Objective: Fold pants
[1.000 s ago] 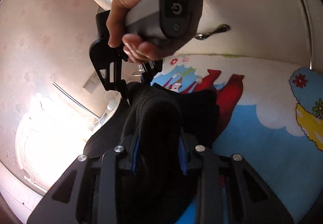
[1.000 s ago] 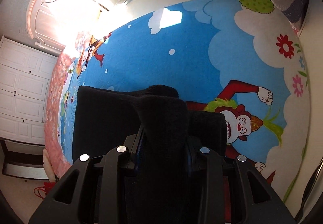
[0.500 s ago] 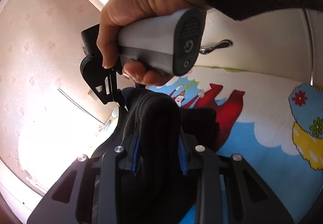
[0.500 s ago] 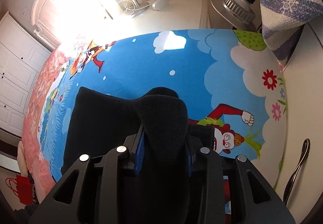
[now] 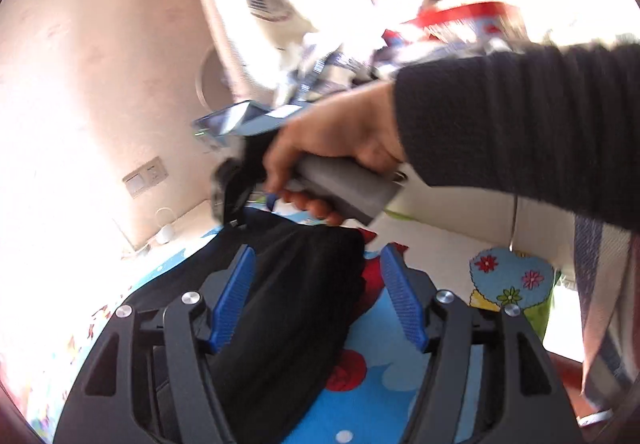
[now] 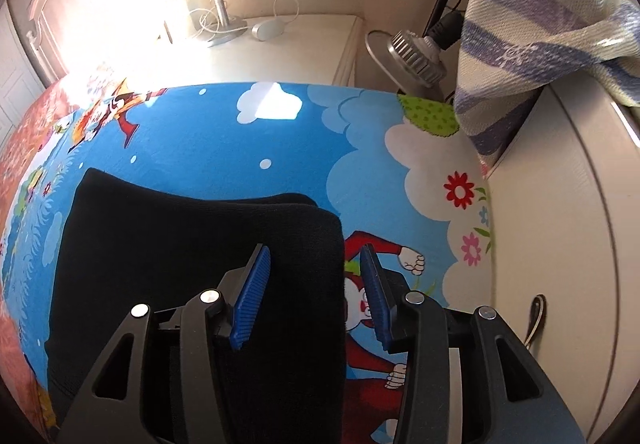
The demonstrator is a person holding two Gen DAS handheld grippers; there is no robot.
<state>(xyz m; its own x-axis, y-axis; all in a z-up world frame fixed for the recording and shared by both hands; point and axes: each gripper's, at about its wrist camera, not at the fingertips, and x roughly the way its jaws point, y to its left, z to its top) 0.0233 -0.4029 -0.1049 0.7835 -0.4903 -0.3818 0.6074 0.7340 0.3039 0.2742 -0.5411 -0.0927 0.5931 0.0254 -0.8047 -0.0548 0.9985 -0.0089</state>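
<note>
The black pants [image 6: 180,244] lie folded on the cartoon bedspread, their thick folded edge near the right side. My right gripper [image 6: 314,250] hovers over that edge with its jaws opening; the fabric sits between the blue pads [image 6: 252,292] but they do not press it. In the left wrist view my left gripper [image 5: 318,256] is also opening, and the pants [image 5: 288,284] lie below and between its pads without being pinched. A hand [image 5: 340,148] in a dark sleeve holds the right gripper's grey handle [image 5: 344,188] just beyond the pants; its fingers are blurred.
The blue cartoon bedspread [image 6: 240,148] covers the bed. A white nightstand [image 6: 288,44] with a lamp base and cable stands beyond it. A striped cloth [image 6: 540,24] hangs at the right over a white cabinet [image 6: 560,244]. A metal fan base [image 6: 412,52] stands nearby.
Both grippers were shut on a bunched fold of the pants; now both have let go with jaws spread, and the fabric has settled flat. The left gripper has risen and tilted upward.
</note>
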